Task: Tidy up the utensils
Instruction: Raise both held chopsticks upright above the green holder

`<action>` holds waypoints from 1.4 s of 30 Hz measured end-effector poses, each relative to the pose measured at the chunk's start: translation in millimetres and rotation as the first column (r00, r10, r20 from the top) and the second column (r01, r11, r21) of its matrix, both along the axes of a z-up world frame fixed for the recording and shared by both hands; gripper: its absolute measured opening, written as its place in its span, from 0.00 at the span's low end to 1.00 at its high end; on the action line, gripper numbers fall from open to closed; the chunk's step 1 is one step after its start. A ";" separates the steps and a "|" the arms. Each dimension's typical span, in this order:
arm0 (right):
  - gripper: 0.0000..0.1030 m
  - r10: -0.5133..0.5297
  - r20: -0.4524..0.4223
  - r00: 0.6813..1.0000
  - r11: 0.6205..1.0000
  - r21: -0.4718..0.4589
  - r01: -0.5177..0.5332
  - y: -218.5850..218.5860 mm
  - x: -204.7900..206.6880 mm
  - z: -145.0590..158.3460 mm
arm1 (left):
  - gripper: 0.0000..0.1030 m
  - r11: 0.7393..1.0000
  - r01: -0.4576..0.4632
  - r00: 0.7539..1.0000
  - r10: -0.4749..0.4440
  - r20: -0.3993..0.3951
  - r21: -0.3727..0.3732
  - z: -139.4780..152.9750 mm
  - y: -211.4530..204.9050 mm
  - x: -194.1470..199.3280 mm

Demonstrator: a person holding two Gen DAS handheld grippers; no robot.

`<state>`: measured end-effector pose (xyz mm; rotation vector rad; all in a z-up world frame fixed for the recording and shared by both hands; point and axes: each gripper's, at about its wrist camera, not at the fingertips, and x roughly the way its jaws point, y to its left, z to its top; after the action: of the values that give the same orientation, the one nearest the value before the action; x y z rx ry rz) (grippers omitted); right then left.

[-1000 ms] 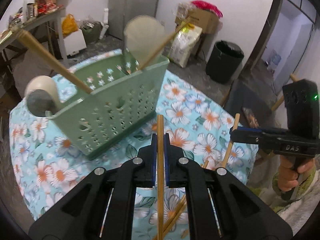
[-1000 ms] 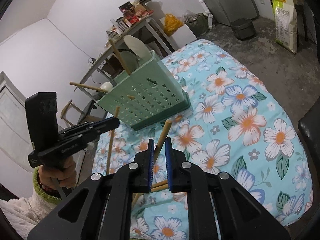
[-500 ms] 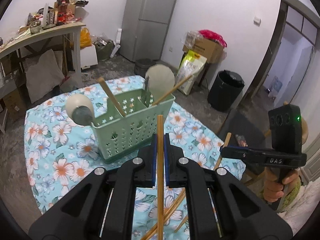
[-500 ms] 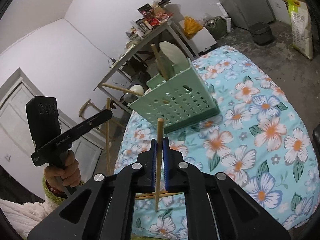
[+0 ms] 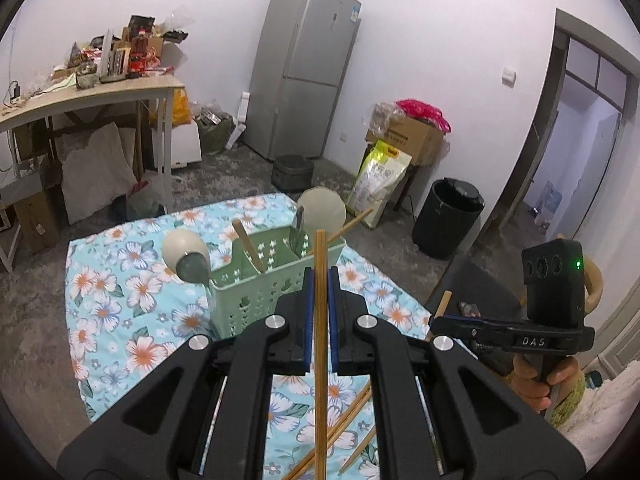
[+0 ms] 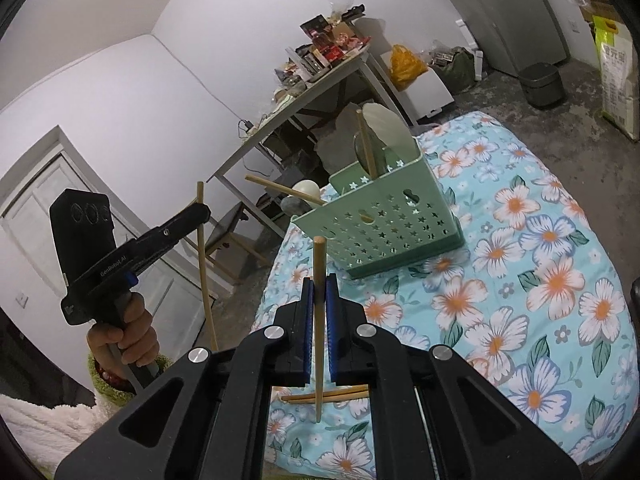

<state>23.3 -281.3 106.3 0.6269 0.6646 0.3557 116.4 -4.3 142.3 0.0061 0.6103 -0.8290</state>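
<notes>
Both grippers have lifted since a second ago: left gripper (image 5: 318, 280) pinching a thin wooden chopstick (image 5: 320, 344) upright at frame centre, right gripper (image 6: 319, 292) clamped on another wooden chopstick (image 6: 319, 320), so both look ready to drop into the pale-green perforated plastic caddy (image 6: 384, 232) mid-frame on the floral-clothed bench (image 6: 540, 300).

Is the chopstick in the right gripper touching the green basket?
Apart. The right wrist view shows the chopstick upright in the right gripper, with tablecloth between it and the green basket.
</notes>
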 end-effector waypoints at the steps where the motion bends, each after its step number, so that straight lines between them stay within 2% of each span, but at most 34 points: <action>1: 0.06 0.000 0.003 1.000 1.000 -0.001 0.000 -0.2 -0.7 1.2 | 0.05 1.000 -0.006 1.000 0.006 0.005 -0.005 2.8 1.0 -1.2; 6: 0.06 0.004 0.013 1.000 1.000 -0.001 -0.004 -0.2 -3.8 4.9 | 0.05 0.999 -0.027 0.999 0.028 0.020 -0.047 14.9 6.7 -1.5; 17: 0.06 0.019 0.033 0.999 1.000 0.003 -0.020 0.9 -2.7 9.9 | 0.05 0.973 -0.048 0.996 0.064 0.064 -0.227 48.8 14.0 6.3; 22: 0.06 0.025 0.034 0.999 1.000 0.008 -0.025 0.1 0.6 9.4 | 0.05 0.942 -0.067 0.990 0.104 0.097 -0.330 67.1 11.9 15.7; 29: 0.06 0.025 0.025 0.999 0.999 0.024 -0.025 -5.9 2.8 5.2 | 0.05 0.866 -0.107 0.977 0.182 0.108 -0.489 85.0 5.8 38.2; 31: 0.06 0.022 0.025 0.999 0.999 0.026 -0.023 -8.5 3.2 4.9 | 0.05 0.844 -0.127 0.966 0.225 0.128 -0.521 90.3 0.6 44.8; 36: 0.06 0.013 0.014 1.000 0.999 0.036 -0.014 -16.4 7.3 1.0 | 0.05 0.825 -0.192 0.921 0.339 0.194 -0.531 97.7 -21.6 59.2; 39: 0.06 0.009 0.009 1.000 0.999 0.041 -0.009 -20.6 10.5 -1.6 | 0.05 0.819 -0.220 0.906 0.373 0.201 -0.530 96.9 -34.8 71.1; 42: 0.06 0.002 0.008 1.000 0.999 0.044 -0.003 -24.8 13.1 -2.7 | 0.05 0.825 -0.252 0.886 0.407 0.221 -0.506 92.8 -50.5 83.1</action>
<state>36.4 -306.1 103.6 0.6660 0.6519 0.3757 199.5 -54.8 235.1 -0.3922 0.0816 -0.5927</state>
